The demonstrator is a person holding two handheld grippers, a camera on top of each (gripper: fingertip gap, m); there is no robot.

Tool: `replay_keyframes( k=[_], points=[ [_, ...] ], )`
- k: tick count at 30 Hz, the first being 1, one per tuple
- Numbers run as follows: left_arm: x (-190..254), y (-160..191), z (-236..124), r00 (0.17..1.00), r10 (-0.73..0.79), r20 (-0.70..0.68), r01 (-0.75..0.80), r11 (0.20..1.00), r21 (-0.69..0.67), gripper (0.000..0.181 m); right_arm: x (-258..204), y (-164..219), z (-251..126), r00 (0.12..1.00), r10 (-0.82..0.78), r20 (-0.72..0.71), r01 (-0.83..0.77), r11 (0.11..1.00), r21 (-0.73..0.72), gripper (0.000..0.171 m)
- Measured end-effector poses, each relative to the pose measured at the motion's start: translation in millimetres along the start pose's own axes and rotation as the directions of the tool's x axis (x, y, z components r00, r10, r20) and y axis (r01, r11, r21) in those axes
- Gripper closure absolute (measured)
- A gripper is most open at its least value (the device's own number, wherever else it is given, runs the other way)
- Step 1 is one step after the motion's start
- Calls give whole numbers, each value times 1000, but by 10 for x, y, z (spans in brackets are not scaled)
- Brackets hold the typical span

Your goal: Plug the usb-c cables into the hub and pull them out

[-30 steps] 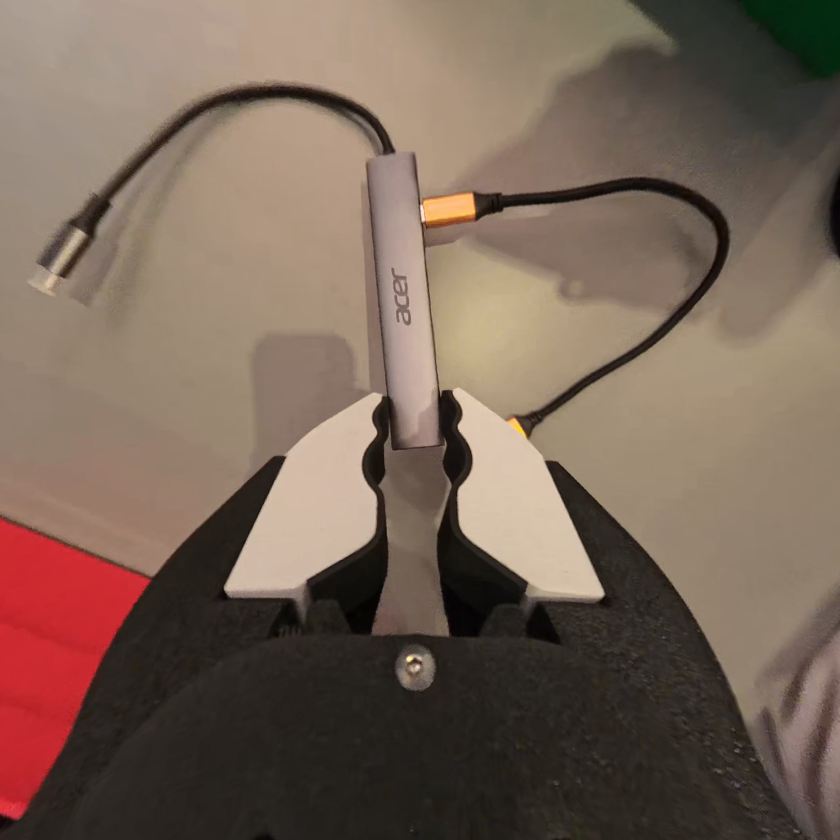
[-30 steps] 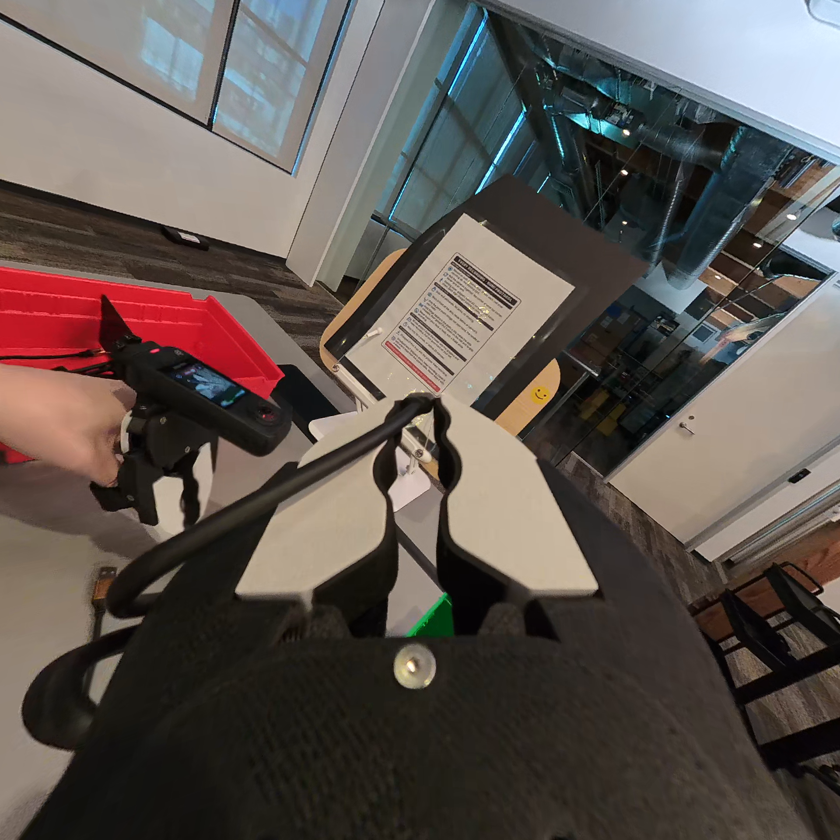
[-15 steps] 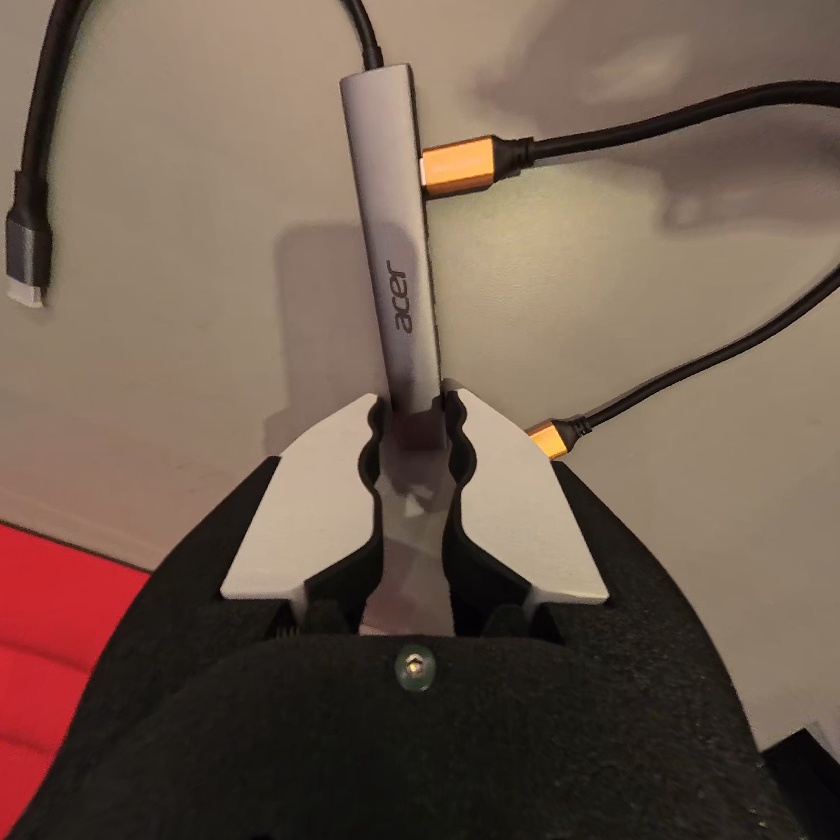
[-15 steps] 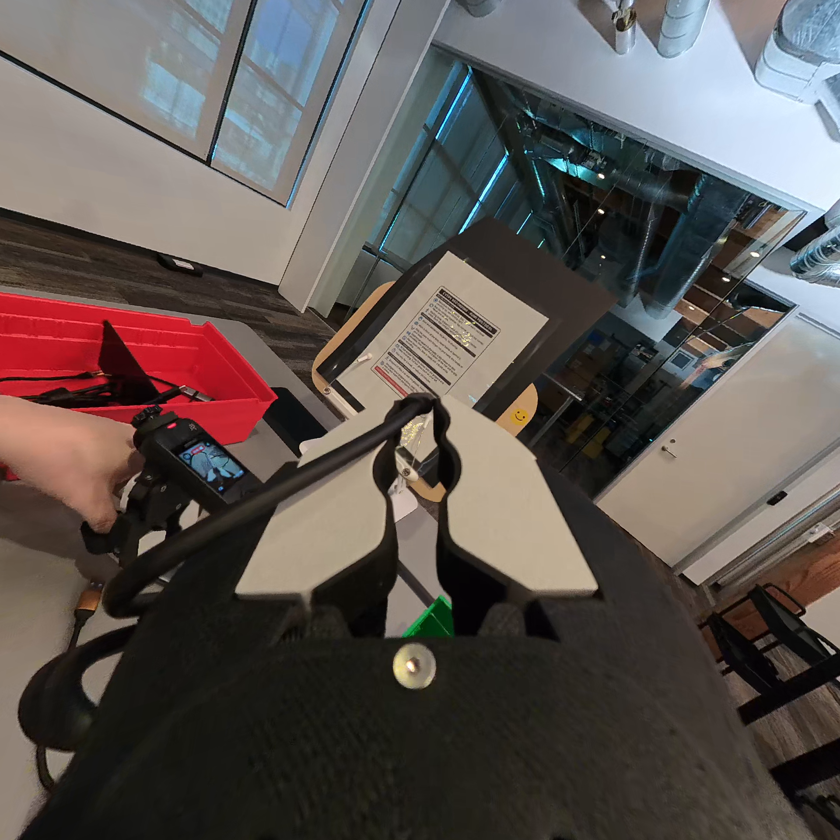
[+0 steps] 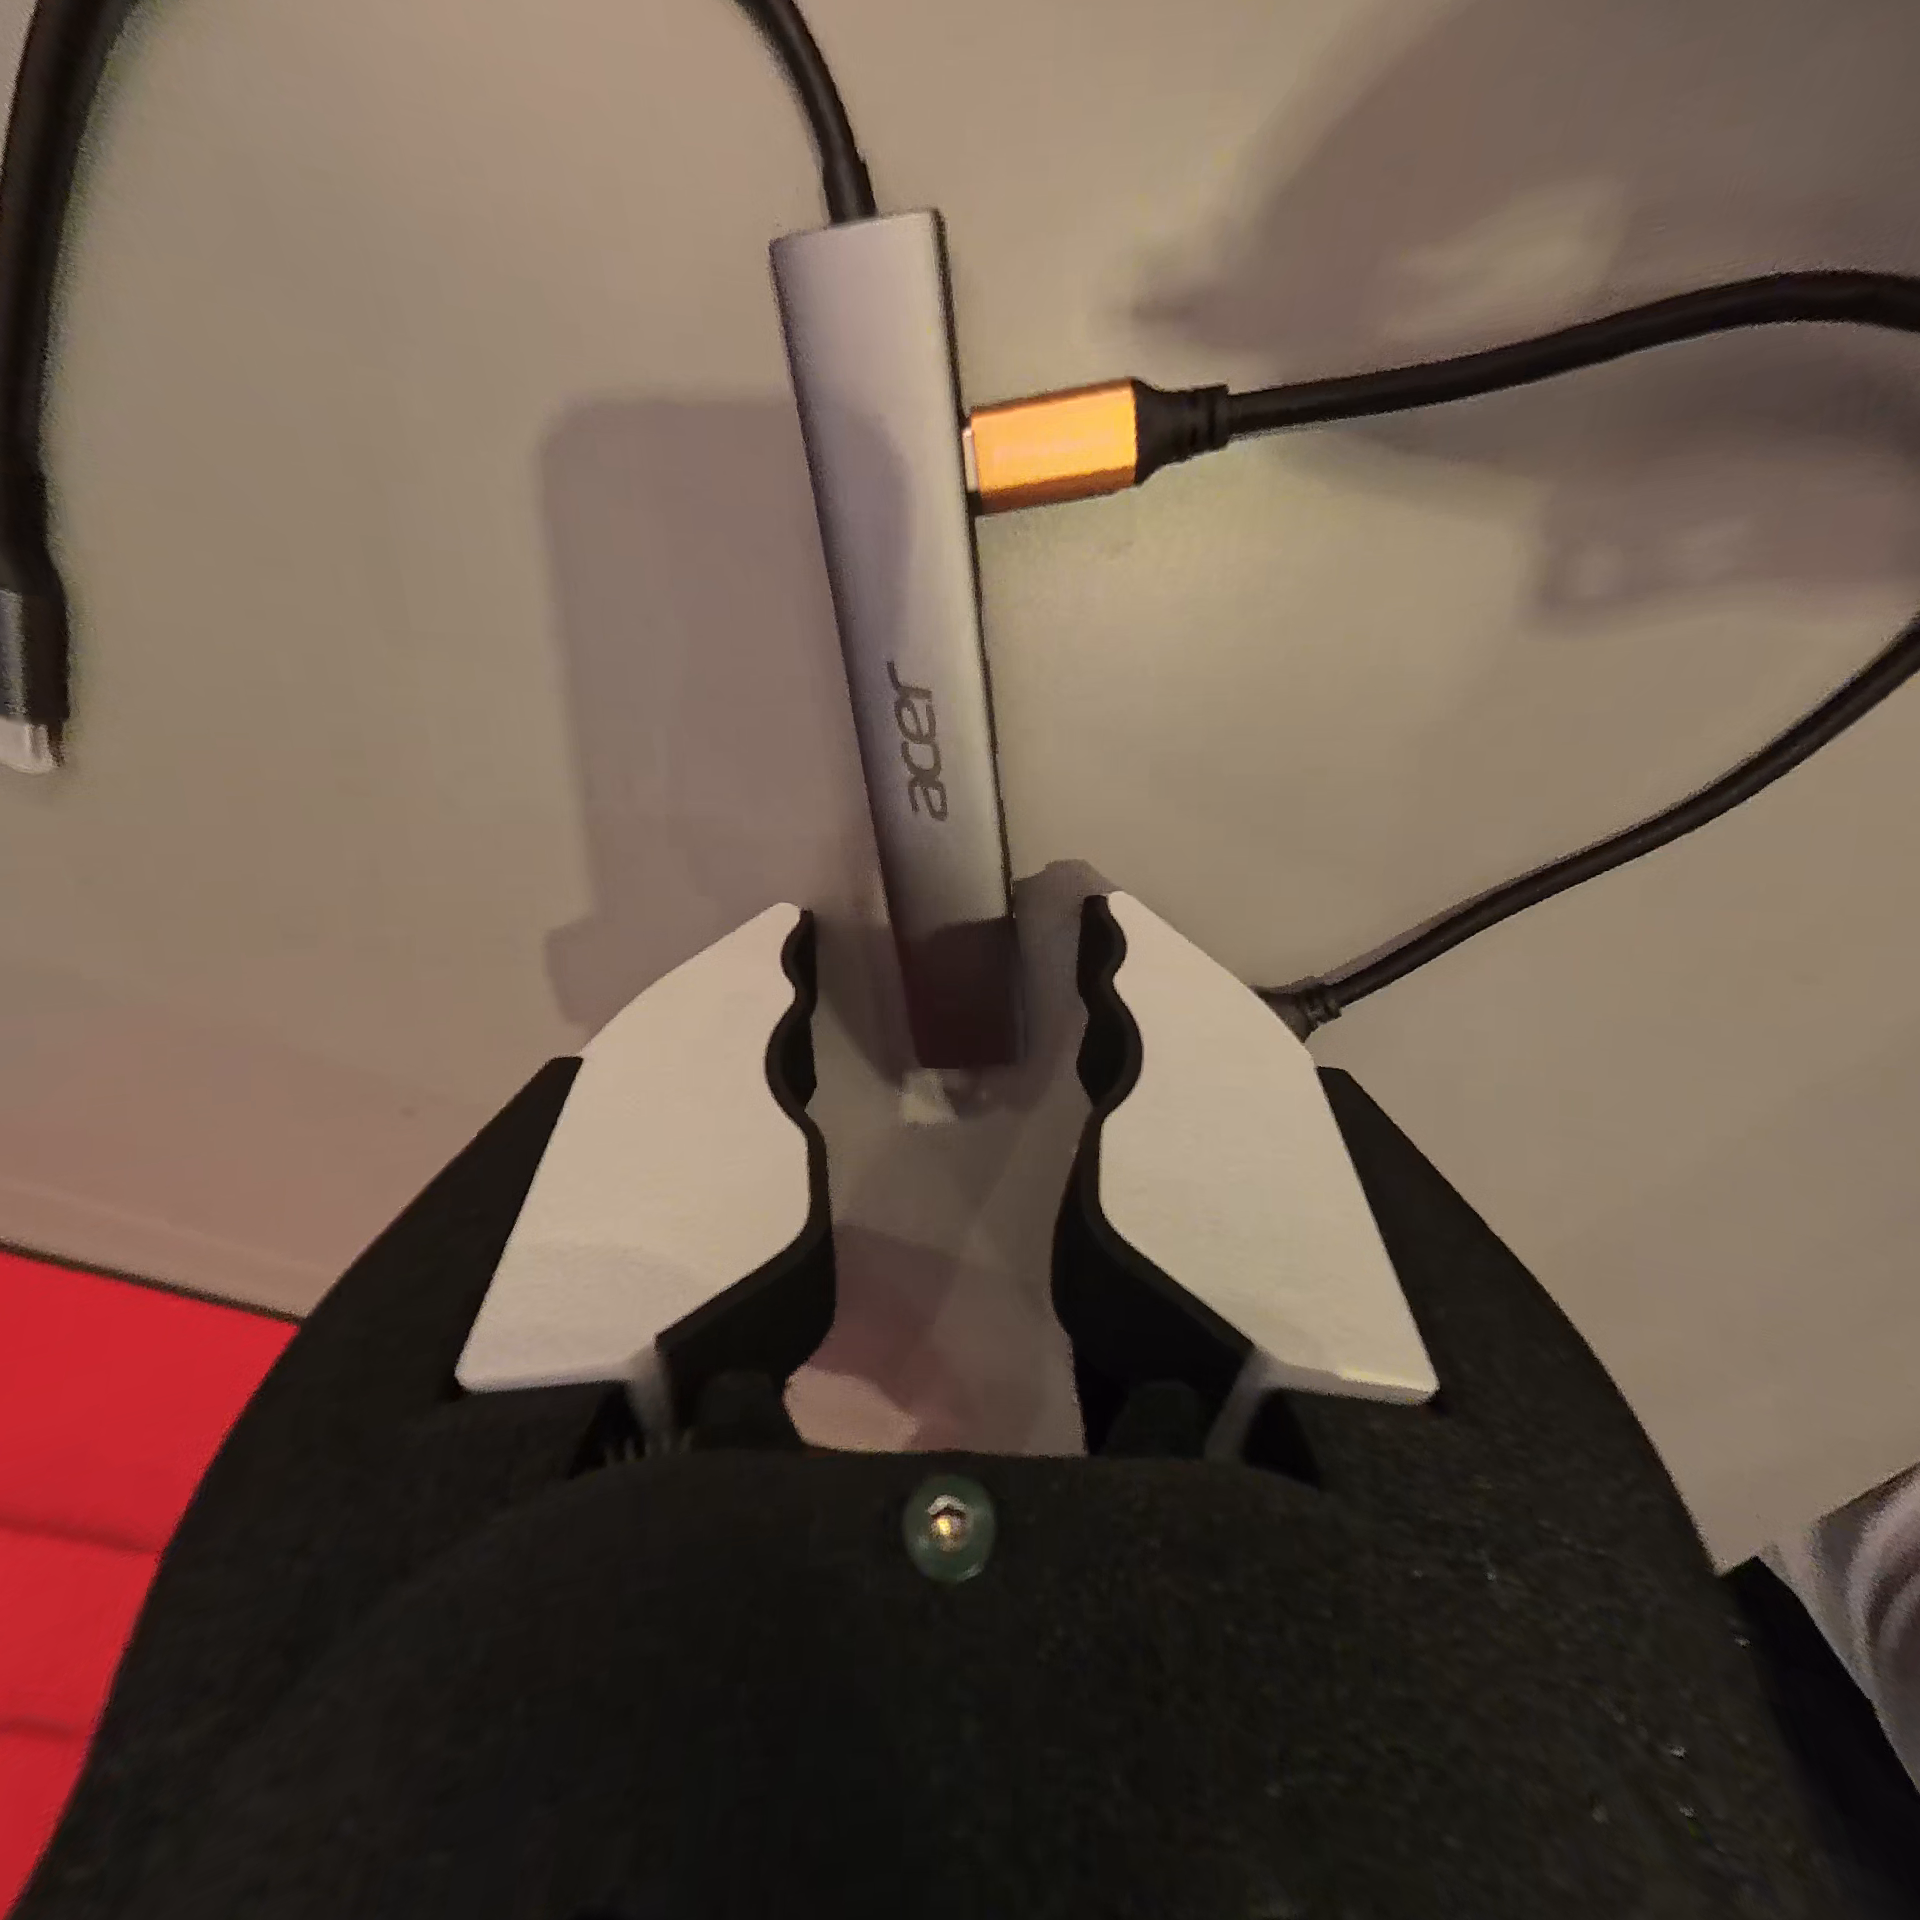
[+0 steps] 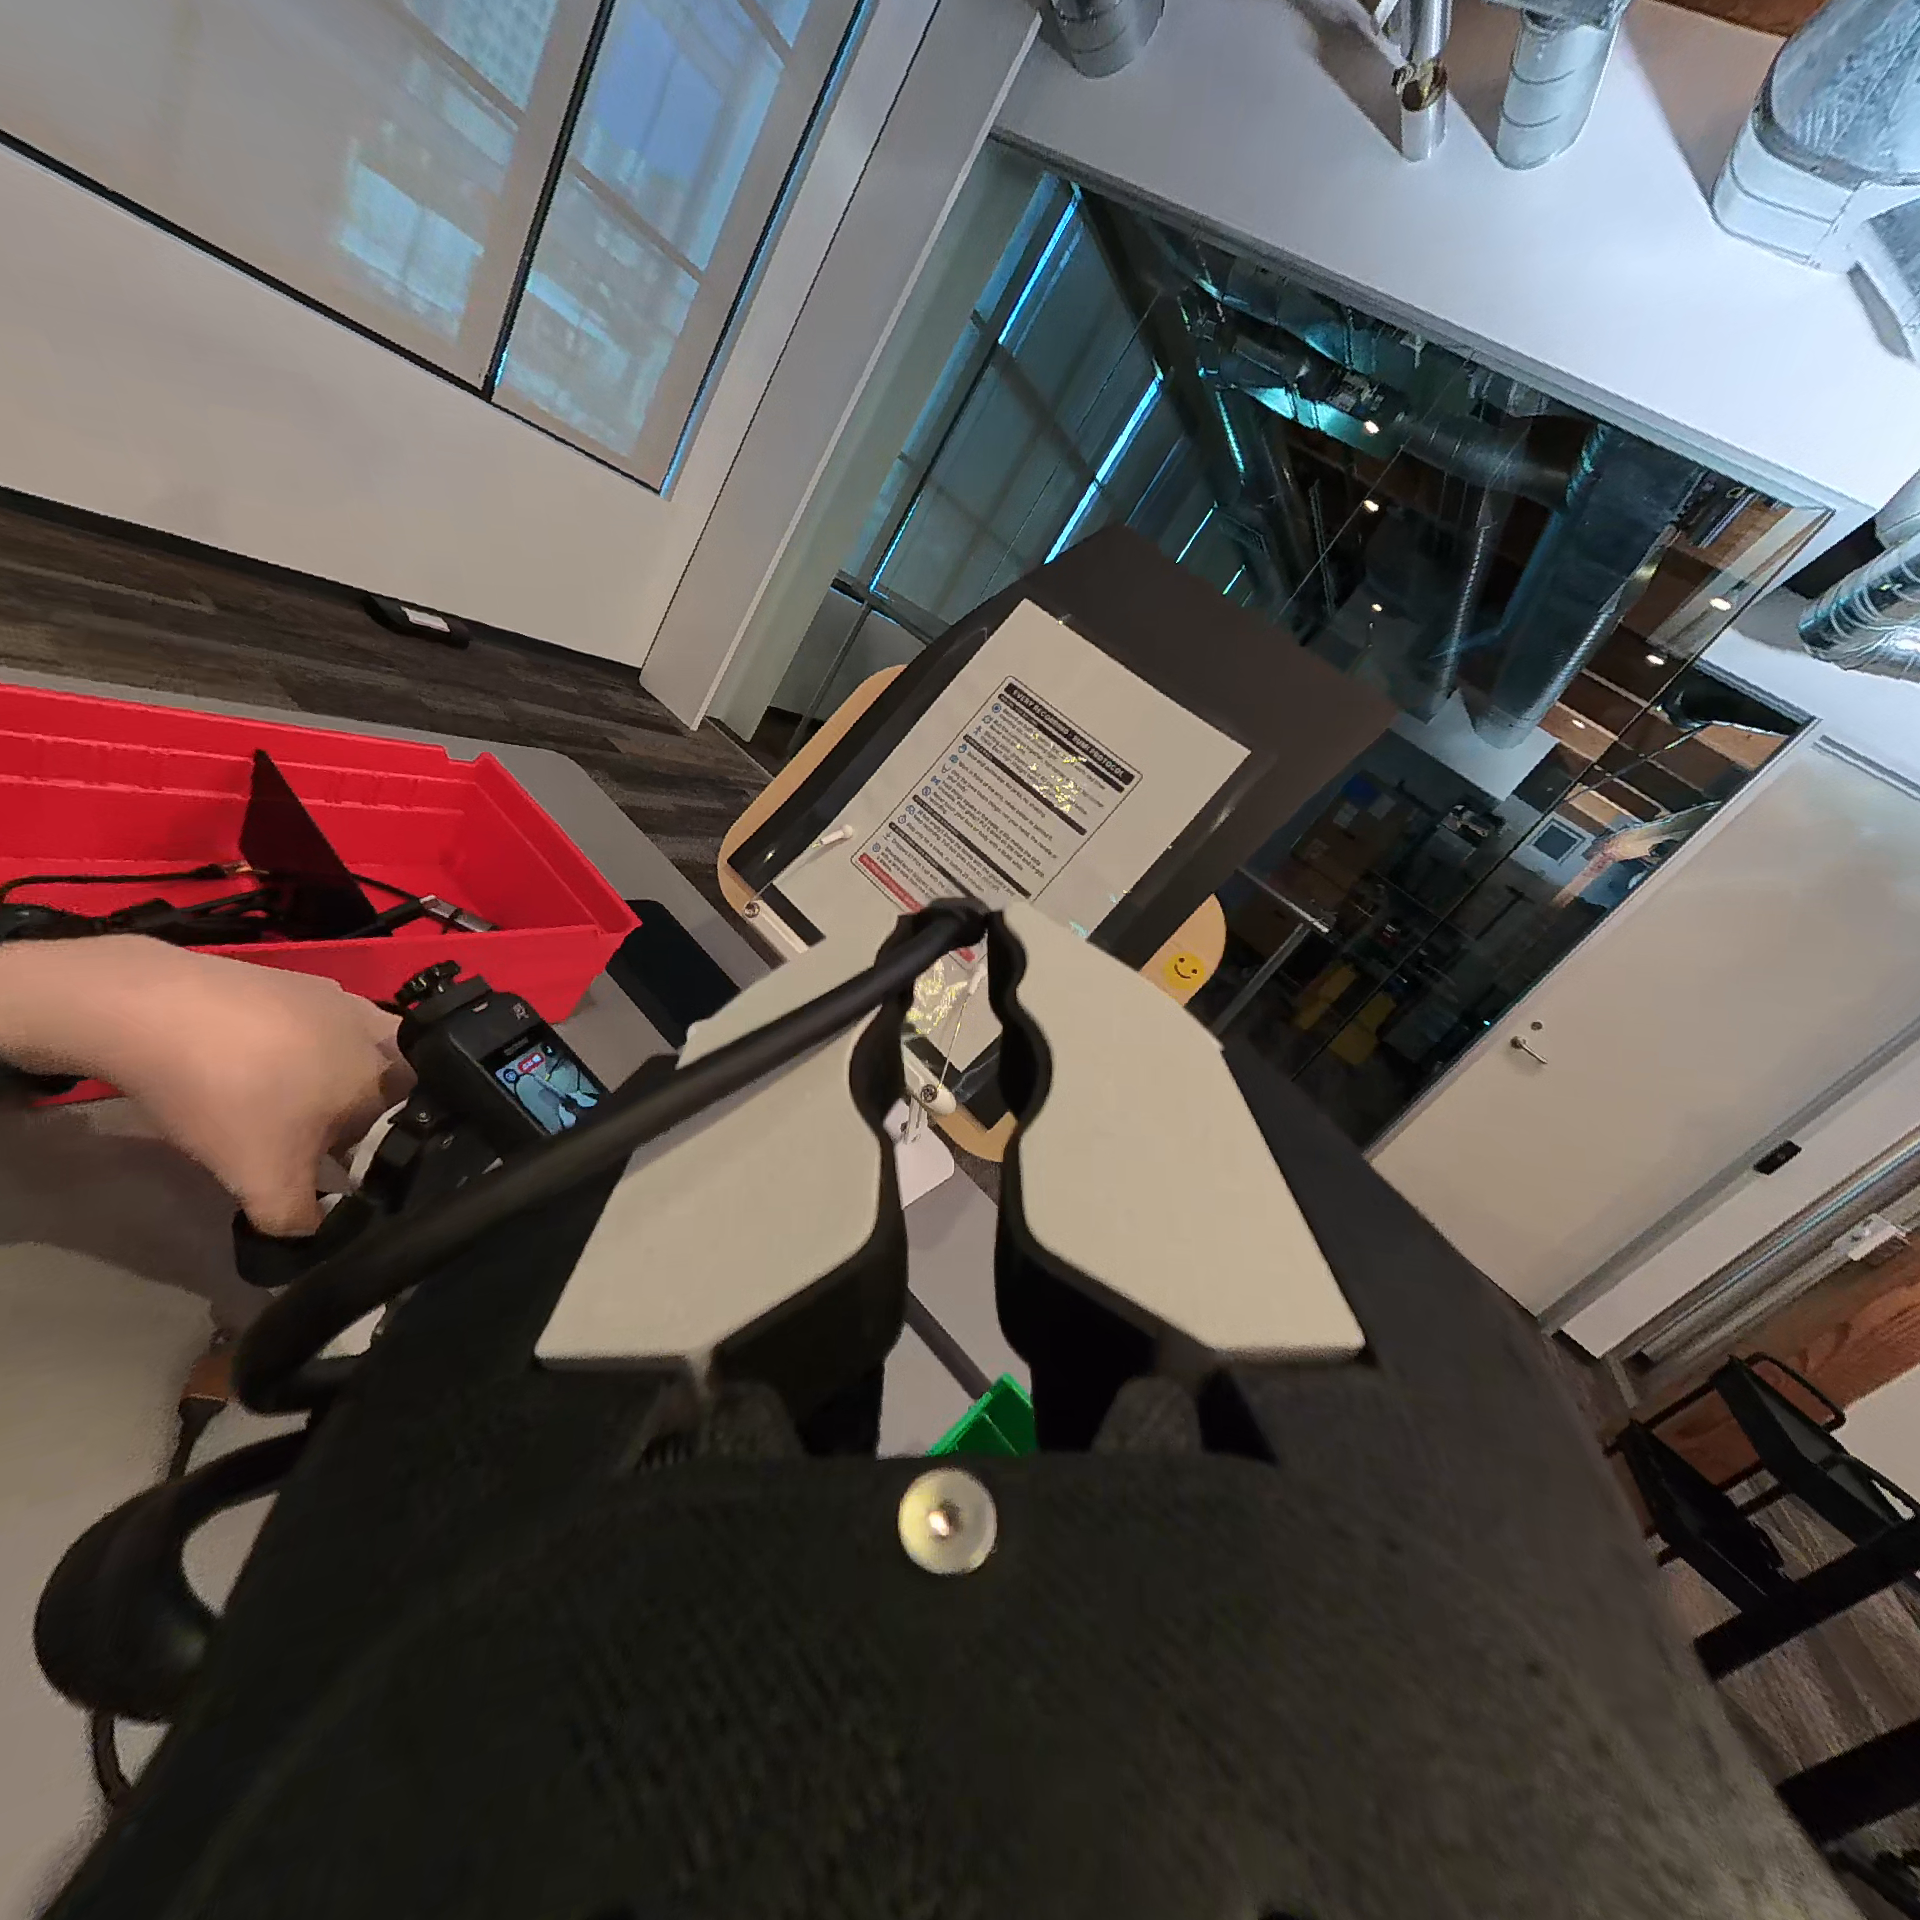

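Observation:
A slim grey hub lies on the pale table, its near end between my left gripper's fingers. The left jaws are open and stand apart from the hub. An orange-tipped USB-C plug sits in the hub's right side; its black cable loops away to the right. The hub's own lead ends in a grey plug at the far left. My right gripper is raised above the table, shut on a black cable at its fingertips. The cable trails down to the left.
A red bin holding cables stands at the table's left; its edge also shows in the left wrist view. A hand holds the left gripper low over the table. A sign board and a green object stand beyond. My hands' fingertips stand some 40 cm from each other.
The left jaws have opened and let go of the hub, which now lies on the table. The right gripper has kept its hold on the black cable and tilted slightly upward.

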State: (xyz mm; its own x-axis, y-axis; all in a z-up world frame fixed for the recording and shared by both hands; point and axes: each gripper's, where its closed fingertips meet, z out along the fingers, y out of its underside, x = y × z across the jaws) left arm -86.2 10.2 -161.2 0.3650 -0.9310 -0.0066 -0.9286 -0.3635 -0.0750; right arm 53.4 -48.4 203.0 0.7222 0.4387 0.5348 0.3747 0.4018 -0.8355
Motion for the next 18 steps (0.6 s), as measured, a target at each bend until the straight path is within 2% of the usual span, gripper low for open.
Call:
replay_keyframes(
  k=[7, 16, 17, 18],
  points=[
    [-3, -16, 3, 999, 40, -4, -40, 999, -10, 133, -26, 35, 54, 1000, -16, -6, 16, 999, -29, 157],
    [-7, -42, 5, 1000, 27, 0, -27, 999, 44, 133, -95, 74, 126, 999, -30, 20, 31, 998, -54, 157],
    [-10, -48, 3, 1000, 29, 1, -29, 998, 52, 137, -87, 81, 129, 999, -31, 17, 32, 998, -57, 157],
    [-20, -70, 1, 999, 40, 5, -40, 997, 72, 160, -80, 83, 130, 999, -30, 15, 31, 998, -57, 157]
  ],
)
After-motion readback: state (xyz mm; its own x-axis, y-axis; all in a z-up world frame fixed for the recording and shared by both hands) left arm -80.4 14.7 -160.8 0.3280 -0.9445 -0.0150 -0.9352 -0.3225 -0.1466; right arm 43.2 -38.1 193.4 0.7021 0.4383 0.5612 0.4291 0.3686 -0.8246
